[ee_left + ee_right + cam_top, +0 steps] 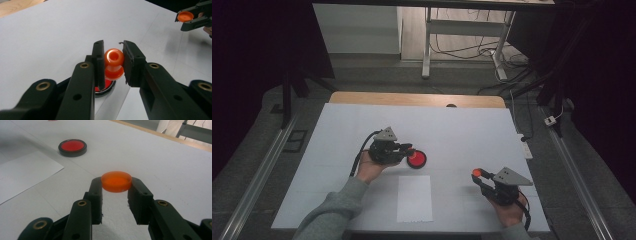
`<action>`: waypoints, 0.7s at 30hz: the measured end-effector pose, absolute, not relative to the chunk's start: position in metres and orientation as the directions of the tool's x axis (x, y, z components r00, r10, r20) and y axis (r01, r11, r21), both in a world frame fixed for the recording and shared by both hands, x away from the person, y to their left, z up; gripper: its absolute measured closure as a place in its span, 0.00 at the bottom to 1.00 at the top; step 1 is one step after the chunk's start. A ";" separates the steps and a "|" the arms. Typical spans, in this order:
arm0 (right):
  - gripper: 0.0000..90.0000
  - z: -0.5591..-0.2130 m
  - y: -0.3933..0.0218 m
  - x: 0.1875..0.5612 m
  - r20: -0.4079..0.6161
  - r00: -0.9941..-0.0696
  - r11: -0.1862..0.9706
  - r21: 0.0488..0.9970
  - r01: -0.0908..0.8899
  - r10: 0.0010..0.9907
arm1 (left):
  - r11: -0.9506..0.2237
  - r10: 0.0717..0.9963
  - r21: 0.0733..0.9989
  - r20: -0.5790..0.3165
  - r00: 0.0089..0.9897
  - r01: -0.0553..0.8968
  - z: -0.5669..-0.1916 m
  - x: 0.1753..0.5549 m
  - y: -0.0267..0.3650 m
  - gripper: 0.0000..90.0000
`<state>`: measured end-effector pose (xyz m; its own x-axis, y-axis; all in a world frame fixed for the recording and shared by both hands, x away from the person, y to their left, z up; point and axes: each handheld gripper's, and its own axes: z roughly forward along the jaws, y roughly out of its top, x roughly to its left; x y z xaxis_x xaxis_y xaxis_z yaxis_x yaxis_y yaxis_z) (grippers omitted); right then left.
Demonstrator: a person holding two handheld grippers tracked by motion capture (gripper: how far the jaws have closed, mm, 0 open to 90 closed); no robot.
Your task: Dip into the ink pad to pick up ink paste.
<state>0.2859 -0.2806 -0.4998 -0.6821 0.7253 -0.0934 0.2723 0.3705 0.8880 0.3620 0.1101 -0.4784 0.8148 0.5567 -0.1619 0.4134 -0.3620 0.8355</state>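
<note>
Currently we find the left gripper (113, 62) pinching an orange stamp piece (114, 64) above the red pad (72, 147); the right gripper (116, 185) pinches an orange cap (116, 181) over the worktop (462, 130).

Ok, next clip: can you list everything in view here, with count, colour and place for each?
Table: one, white top with a wooden far edge, centre of the high view.
Sheet of paper: one, white, flat on the near middle of the table.
Round dish: one, black rim with red inside, on the table just beyond the paper.
Knob-shaped piece: one, glossy orange with a hole at its end, clamped between the left jaws above the dish.
Cap: one, orange, flat and round, clamped between the right jaws.
Desk frame: one, pale, on the floor beyond the table, cables beside it.
Left gripper: one, black, hand-held left of the dish.
Right gripper: one, black, hand-held, near right.
</note>
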 end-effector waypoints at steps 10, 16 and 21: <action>0.72 -0.500 -0.281 0.285 -0.098 -0.680 0.373 0.888 0.269 0.726 | -0.371 0.565 0.826 -0.162 0.809 0.425 -0.486 0.371 0.106 0.80; 0.72 -0.500 -0.280 0.285 -0.100 -0.679 0.374 0.887 0.271 0.728 | -0.375 0.571 0.820 -0.163 0.805 0.432 -0.491 0.378 0.103 0.80; 0.72 -0.500 -0.281 0.285 -0.097 -0.676 0.368 0.890 0.269 0.730 | -0.397 0.566 0.814 -0.146 0.811 0.423 -0.492 0.380 0.097 0.80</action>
<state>0.2847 -0.2811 -0.5000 -0.6763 0.7302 -0.0971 0.2692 0.3678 0.8901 0.3803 0.0968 -0.4922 0.8114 0.5660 -0.1459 0.4233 -0.3968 0.8144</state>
